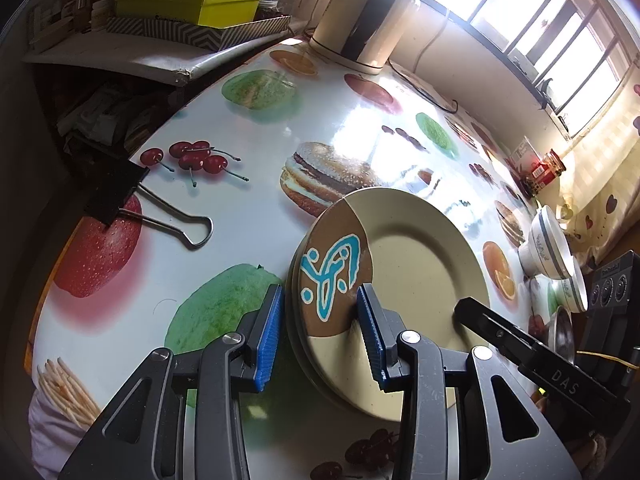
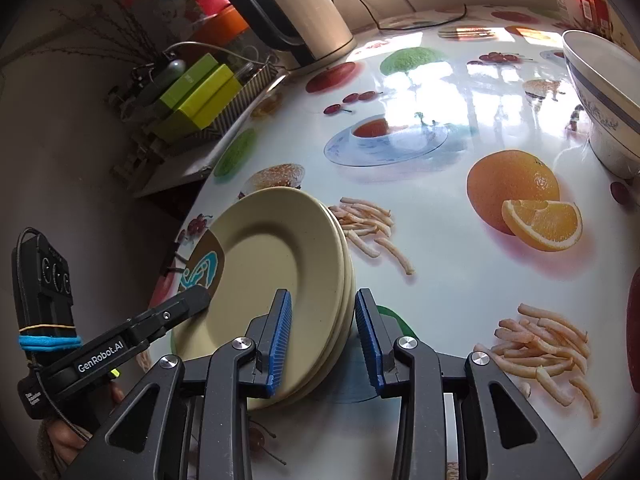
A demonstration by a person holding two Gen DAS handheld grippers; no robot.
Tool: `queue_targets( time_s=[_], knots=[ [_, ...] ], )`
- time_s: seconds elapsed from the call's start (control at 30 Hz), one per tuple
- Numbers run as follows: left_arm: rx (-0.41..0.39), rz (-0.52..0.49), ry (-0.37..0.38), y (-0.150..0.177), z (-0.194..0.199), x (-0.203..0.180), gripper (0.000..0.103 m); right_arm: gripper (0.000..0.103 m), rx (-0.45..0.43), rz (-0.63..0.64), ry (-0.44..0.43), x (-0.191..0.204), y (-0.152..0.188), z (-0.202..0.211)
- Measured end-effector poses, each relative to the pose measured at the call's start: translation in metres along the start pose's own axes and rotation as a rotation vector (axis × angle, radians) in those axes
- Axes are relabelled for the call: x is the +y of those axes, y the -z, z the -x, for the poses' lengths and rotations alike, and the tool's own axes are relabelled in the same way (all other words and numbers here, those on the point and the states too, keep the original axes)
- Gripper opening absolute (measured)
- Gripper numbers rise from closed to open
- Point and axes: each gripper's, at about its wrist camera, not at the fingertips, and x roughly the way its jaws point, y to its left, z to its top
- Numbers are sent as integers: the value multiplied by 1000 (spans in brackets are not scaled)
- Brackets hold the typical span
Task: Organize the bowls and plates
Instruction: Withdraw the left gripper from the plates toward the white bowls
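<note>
You have one stack of plates (image 1: 416,264) on the table (image 1: 256,208), and three rims can be counted along its edge in the right wrist view. Your left gripper (image 1: 320,328) pinches the stack's rim on the side with the brown, blue-patterned patch, one pad above and one below. Your right gripper (image 2: 322,338) straddles the opposite rim; whether its pads press the plates cannot be told. Two bowls (image 1: 546,246) lie tipped near the table's far edge, well apart from the stack. One binder clip (image 1: 132,204) lies on the table's left side.
</note>
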Motion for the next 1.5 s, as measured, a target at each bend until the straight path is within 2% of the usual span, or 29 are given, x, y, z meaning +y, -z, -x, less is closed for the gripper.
queue_targets(
  time_s=[0.4,0.73,0.97,1.1,1.33,1.5],
  knots=[
    [26,-49,-10,-32,-22,-16,39,33,-22,-19,41,-12,-27,-9],
    [35,-74,-6,-41,-27,-20,39,34,-15,-38,44,-17,-38,-13],
    [29,-107,-53,-45,-22,-25,40,34,-34,-37,75,-18,-41,-6],
    [-5,-142,-100,-46,-14,-33,40,34,-50,-27,99,-18,-43,3],
    [-44,-210,-105,-45,4,-55,40,40,-93,20,149,-13,-41,24],
    [-65,-266,-69,-44,13,-80,40,44,-135,30,176,-12,-40,45]
  ],
)
